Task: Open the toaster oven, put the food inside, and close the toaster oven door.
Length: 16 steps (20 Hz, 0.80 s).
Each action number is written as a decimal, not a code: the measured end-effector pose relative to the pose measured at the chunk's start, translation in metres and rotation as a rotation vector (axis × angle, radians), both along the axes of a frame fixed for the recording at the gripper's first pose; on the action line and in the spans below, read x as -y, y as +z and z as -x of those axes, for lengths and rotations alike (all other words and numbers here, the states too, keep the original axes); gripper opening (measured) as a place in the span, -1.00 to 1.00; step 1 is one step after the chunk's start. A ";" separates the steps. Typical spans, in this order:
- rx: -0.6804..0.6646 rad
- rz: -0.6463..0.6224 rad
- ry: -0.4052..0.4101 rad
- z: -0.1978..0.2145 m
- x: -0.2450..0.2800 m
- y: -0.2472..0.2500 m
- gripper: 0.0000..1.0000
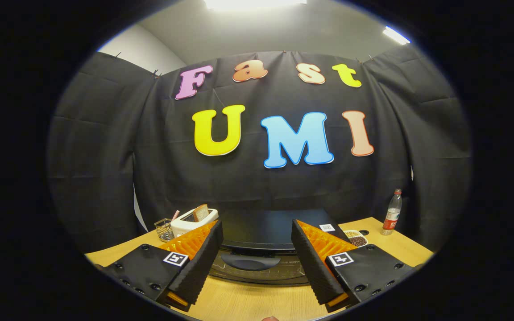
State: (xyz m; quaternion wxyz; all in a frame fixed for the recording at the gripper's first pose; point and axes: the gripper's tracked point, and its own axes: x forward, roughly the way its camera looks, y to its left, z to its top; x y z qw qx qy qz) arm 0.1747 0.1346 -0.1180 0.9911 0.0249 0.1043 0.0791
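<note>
A black toaster oven (pixel 263 229) sits on the wooden table (pixel 248 303) straight ahead of my fingers. Its glass door with a dark handle (pixel 251 261) faces me and looks closed. My gripper (pixel 257 254) is open, its two fingers spread wide on either side of the door handle, a little in front of the oven and touching nothing. A small dish of food (pixel 356 238) with light and dark pieces lies on the table just right of the oven, beyond my right finger.
A white pop-up toaster (pixel 193 220) with a slice of bread in it stands left of the oven, with a small wire basket (pixel 164 229) beside it. A plastic bottle (pixel 392 212) stands at the table's far right. Black cloth walls the booth behind.
</note>
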 end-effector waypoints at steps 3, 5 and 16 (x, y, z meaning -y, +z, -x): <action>-0.036 -0.005 -0.008 -0.016 -0.007 -0.021 0.95; -0.066 0.002 -0.008 -0.025 -0.013 -0.035 0.96; -0.202 0.057 -0.090 -0.046 -0.012 -0.097 0.96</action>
